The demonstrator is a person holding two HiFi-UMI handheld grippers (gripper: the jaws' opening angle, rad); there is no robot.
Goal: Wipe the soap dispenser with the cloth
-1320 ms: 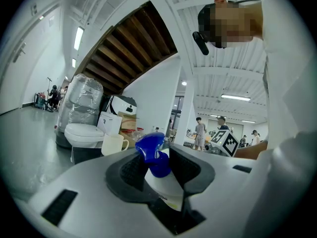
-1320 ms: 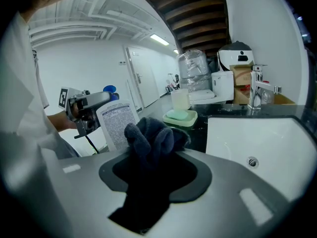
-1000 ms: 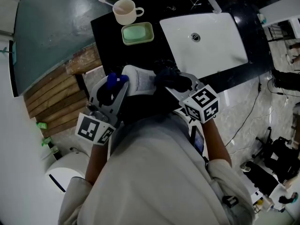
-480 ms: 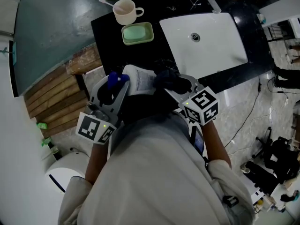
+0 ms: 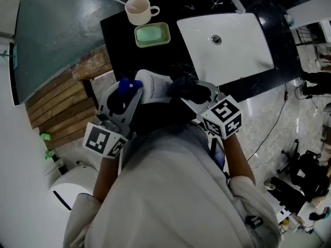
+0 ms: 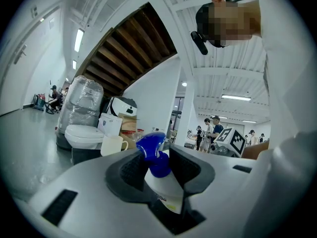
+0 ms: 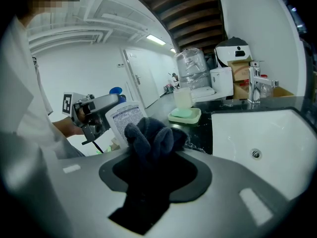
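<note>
The soap dispenser [image 5: 154, 88] is a white bottle with a blue pump [image 6: 153, 151], and it lies roughly level between the jaws of my left gripper [image 5: 126, 94], which is shut on it. In the left gripper view the bottle [image 6: 166, 186] sits wedged between the dark pads. My right gripper [image 5: 194, 89] is shut on a bunched dark cloth [image 7: 151, 138]. The cloth [image 5: 187, 87] lies against the bottle's labelled side [image 7: 124, 119]. In the right gripper view the left gripper [image 7: 94, 112] shows just behind the bottle.
Just beyond the grippers lies a black counter [image 5: 119, 40] with a white sink [image 5: 227, 45] and a faucet [image 5: 234, 1]. On it stand a green soap dish [image 5: 152, 35] and a pale cup [image 5: 138, 12]. Wooden planks [image 5: 62, 107] and a white toilet [image 5: 72, 190] are at the left.
</note>
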